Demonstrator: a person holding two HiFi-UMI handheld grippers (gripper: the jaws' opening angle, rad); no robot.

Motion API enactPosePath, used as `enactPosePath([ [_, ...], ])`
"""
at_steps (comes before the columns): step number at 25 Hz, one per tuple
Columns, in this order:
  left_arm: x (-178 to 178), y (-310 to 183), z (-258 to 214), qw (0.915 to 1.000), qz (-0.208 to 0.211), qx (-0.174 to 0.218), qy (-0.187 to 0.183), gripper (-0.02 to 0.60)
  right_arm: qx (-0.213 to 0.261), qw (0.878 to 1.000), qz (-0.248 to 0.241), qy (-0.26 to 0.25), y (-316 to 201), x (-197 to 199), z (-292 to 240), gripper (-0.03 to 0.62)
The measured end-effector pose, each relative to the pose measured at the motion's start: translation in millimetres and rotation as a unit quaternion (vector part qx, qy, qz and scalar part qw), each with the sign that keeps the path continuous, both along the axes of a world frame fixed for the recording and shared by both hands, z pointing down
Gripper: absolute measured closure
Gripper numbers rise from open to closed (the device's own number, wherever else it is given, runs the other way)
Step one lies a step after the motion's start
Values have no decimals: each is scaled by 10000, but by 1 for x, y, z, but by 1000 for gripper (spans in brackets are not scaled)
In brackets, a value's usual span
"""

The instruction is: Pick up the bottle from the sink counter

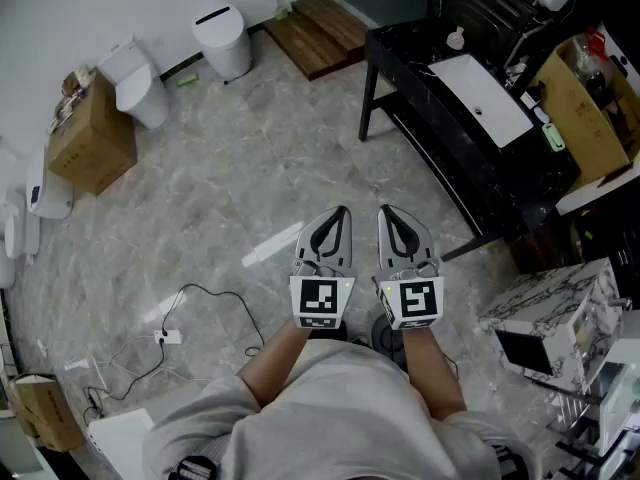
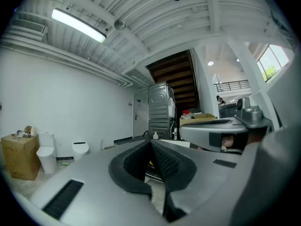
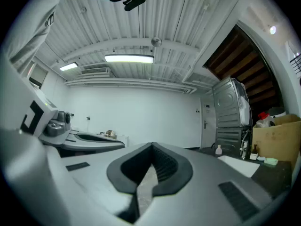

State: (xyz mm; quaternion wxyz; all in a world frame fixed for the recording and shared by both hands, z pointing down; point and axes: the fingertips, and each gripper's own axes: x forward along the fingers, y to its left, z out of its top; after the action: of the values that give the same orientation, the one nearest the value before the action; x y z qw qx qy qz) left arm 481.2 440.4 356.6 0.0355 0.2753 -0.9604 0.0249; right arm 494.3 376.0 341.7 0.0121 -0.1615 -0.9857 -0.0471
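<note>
A small white bottle (image 1: 456,38) stands on the black sink counter (image 1: 420,78), at the far end beside the white basin (image 1: 482,96). It also shows small and far off in the left gripper view as the bottle (image 2: 155,135), and in the right gripper view as the bottle (image 3: 218,149) behind the basin (image 3: 241,166). My left gripper (image 1: 343,212) and right gripper (image 1: 385,212) are held side by side over the floor, well short of the counter. Both are level, with their jaws shut tip to tip on nothing.
A toilet (image 1: 135,83), a white bin (image 1: 222,40) and a cardboard box (image 1: 92,133) stand along the left wall. A wooden step (image 1: 318,30) lies at the back. Cables (image 1: 190,318) trail on the floor. A marbled cabinet (image 1: 560,313) and an open box (image 1: 585,103) are at the right.
</note>
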Motion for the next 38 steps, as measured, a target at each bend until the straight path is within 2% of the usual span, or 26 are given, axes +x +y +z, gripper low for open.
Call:
enactPosePath([
  [9, -53, 37, 2, 9999, 129, 32, 8, 568, 122, 9998, -62, -109, 50, -53, -5, 586],
  [13, -68, 61, 2, 9996, 286, -5, 33, 568, -90, 9998, -110, -159, 73, -73, -7, 586],
  [16, -77, 80, 19, 9987, 446, -112, 234, 568, -107, 9997, -223, 58, 89, -80, 11, 586],
  [21, -91, 104, 51, 9974, 195, -11, 691, 568, 25, 9990, -272, 348, 94, -91, 34, 586],
  [25, -98, 107, 62, 9967, 273, -106, 762, 568, 17, 9983, -322, 484, 94, -106, 44, 586],
  [32, -135, 88, 77, 9957, 262, -189, 871, 568, -40, 9974, -355, 631, 71, -156, 66, 586],
  [38, -197, 53, 73, 9951, 395, -322, 850, 568, -195, 9976, -419, 511, 46, -219, 57, 586],
])
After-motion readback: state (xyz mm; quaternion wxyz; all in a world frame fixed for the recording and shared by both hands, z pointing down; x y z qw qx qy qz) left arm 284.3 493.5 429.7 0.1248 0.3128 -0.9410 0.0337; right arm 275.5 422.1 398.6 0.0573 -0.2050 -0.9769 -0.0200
